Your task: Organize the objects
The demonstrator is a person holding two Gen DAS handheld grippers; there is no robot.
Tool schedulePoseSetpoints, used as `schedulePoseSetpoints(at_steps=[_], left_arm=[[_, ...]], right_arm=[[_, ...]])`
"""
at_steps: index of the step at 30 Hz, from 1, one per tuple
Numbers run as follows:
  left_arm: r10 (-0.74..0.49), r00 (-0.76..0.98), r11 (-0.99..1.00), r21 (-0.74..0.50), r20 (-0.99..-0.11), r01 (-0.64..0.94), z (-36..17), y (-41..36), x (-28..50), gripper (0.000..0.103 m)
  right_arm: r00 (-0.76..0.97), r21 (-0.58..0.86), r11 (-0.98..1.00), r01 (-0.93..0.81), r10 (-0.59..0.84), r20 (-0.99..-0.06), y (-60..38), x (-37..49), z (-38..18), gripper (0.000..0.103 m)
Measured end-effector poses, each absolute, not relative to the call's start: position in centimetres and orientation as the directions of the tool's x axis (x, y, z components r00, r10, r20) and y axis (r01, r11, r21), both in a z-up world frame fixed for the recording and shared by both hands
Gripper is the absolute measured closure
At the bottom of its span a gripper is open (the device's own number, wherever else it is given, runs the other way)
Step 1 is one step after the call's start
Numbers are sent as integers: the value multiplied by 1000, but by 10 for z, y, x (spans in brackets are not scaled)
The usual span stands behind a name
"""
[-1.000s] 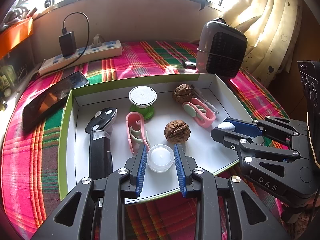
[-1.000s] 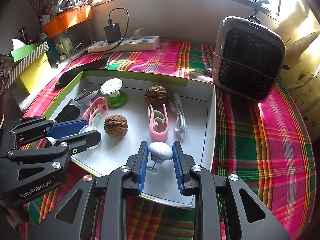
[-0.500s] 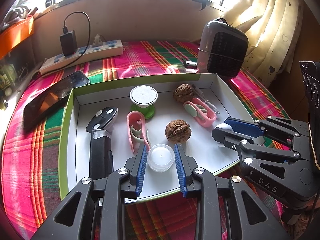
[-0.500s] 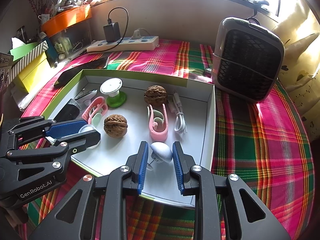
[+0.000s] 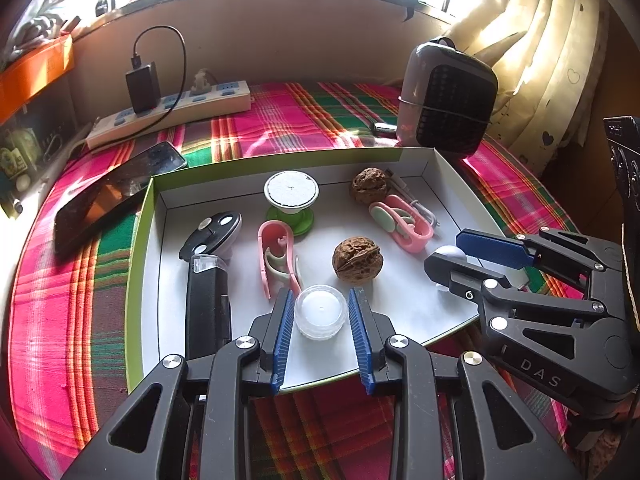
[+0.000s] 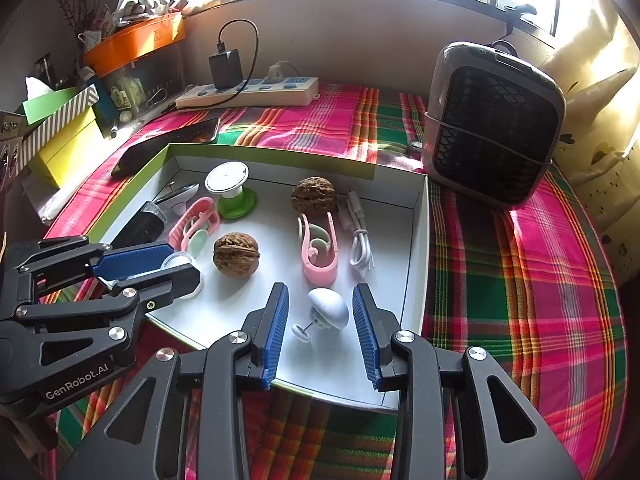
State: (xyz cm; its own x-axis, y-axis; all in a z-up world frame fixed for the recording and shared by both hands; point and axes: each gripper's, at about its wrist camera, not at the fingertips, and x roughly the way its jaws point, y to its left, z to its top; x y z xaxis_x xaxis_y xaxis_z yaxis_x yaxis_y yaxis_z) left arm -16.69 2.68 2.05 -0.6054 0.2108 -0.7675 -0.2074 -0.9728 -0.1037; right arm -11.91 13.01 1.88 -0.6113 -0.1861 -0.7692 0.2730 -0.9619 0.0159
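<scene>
A white box tray (image 5: pixel 404 308) (image 6: pixel 416 240) lies on the plaid cloth. It holds two walnuts (image 5: pixel 357 259) (image 6: pixel 236 255), two pink clips (image 5: pixel 276 260) (image 6: pixel 318 248), a green-based spool (image 5: pixel 291 200), a black tool (image 5: pixel 208 280) and a white cable (image 6: pixel 358 236). My left gripper (image 5: pixel 321 316) is open around a clear round lid (image 5: pixel 320 311) lying on the tray. My right gripper (image 6: pixel 320 318) is open, with gaps on both sides of a white egg-shaped piece (image 6: pixel 328 308) lying on the tray; it also shows in the left wrist view (image 5: pixel 460 258).
A grey fan heater (image 6: pixel 492 124) stands right of the tray. A phone (image 5: pixel 112 192) lies left of it, a power strip (image 6: pixel 248 94) at the back. Boxes and an orange bin (image 6: pixel 132 40) crowd the far left.
My right gripper has opened and let go of the white egg-shaped piece, which now lies on the tray floor. My left gripper has widened slightly around the clear lid.
</scene>
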Motion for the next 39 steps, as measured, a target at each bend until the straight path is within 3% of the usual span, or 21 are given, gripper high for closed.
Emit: schedulePoseSetpoints(at_steps=[21,25,29,39], left_arm=[[148,-667,-989,-87,-731,-123,39,18,-130,76],[120,-688,-992,-65,-716,-106,43,15,-117,76],[75,-711,-996,-24,-699,-82,46,12,-104,76],[46,-671,-999,-26,-740,-40,33,-1,-81,75]], right_arm=[[-666,26,-965,262,-200,-718,128,-84,40,63],[-679,28,-966,257,-201,-706,128,-73,44,55],[-697,11,-967,255,-192,-691,128,-61,49,55],[-686,3,-973,230,-165,-708,132,-42,39,50]])
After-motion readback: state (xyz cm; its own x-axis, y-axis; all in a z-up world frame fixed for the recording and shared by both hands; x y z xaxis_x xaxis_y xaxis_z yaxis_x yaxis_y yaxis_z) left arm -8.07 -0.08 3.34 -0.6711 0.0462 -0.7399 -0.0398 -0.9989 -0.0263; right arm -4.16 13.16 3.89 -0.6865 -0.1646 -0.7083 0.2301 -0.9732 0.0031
